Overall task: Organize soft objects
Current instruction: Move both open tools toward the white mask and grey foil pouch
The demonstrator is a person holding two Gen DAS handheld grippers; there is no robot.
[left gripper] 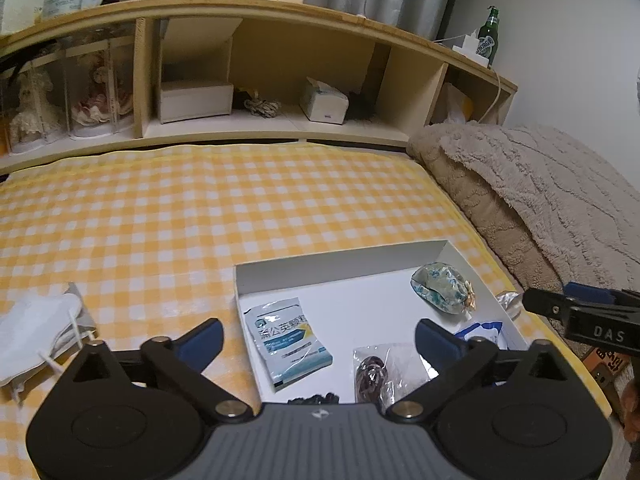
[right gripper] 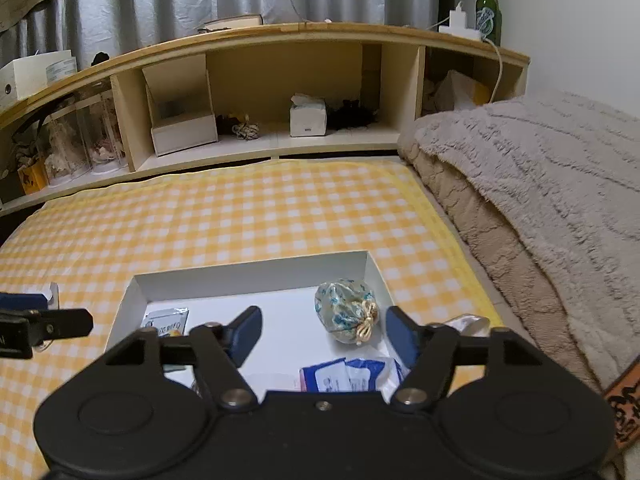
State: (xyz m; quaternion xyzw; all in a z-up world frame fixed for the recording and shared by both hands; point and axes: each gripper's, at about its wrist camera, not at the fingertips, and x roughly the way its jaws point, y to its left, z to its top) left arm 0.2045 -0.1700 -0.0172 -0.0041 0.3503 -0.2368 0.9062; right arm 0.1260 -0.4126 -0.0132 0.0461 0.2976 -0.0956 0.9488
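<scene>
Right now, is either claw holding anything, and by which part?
Nothing held. The left claw and the right claw both stand open and empty above the white box.

Both views are evenly lit by soft indoor light, a little dim, with a warm cast. The white box (left gripper: 344, 268) is the brightest patch and shows only faint shadows inside its walls. Fisheye distortion bows the wooden headboard shelf (right gripper: 280, 36) into an arc (dark vignetting fills the upper corners). Detail is slightly soft throughout, and the shelf's compartments fall into shade.
</scene>
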